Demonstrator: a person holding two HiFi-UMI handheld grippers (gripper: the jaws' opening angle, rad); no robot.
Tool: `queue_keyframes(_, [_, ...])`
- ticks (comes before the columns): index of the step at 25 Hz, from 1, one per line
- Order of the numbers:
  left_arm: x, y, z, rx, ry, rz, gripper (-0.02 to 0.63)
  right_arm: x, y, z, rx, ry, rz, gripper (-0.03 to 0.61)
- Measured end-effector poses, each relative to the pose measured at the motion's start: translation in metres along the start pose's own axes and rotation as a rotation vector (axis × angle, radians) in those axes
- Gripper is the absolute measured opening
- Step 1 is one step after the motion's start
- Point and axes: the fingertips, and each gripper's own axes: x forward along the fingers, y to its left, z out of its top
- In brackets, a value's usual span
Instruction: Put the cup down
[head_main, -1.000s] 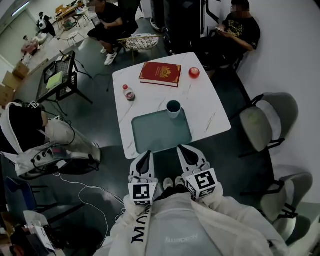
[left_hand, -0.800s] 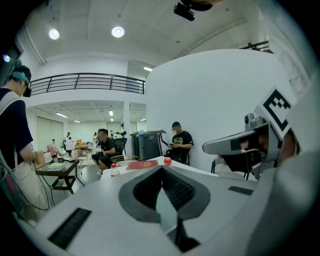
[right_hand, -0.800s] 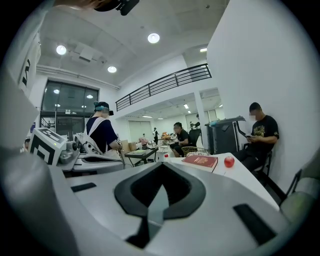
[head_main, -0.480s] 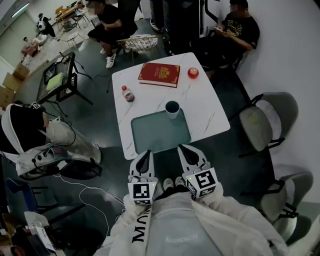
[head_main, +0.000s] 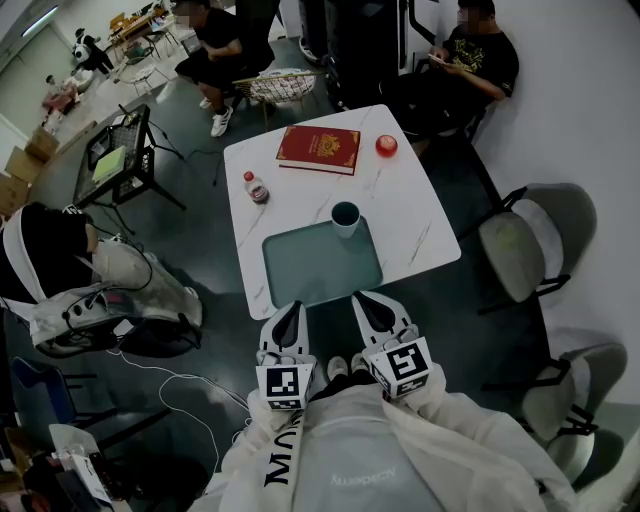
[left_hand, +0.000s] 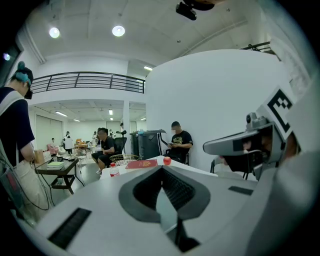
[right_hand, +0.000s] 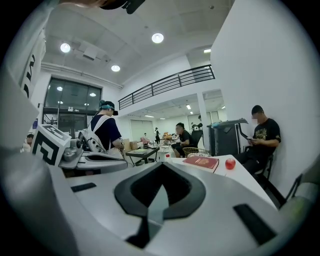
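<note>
While we hold them side by side just short of the near edge of the table (head_main: 420, 225), our left gripper (head_main: 291, 308) and right gripper (head_main: 362, 298) both have their jaws pressed together, nothing between them. The cup (head_main: 346, 216) stands upright on the table at the far right corner of the green mat (head_main: 318, 268). A red book (head_main: 320, 148) lies farther off, with a small bottle (head_main: 257, 186) to its near left.
</note>
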Motion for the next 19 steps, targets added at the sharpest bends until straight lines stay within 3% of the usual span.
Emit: queue_keyframes(19, [0.006,-0.0006,0.0013,-0.003,0.004,-0.012,0.011,0.0016,-0.0062,-0.0017,0.022,0.012,-0.013,0.005])
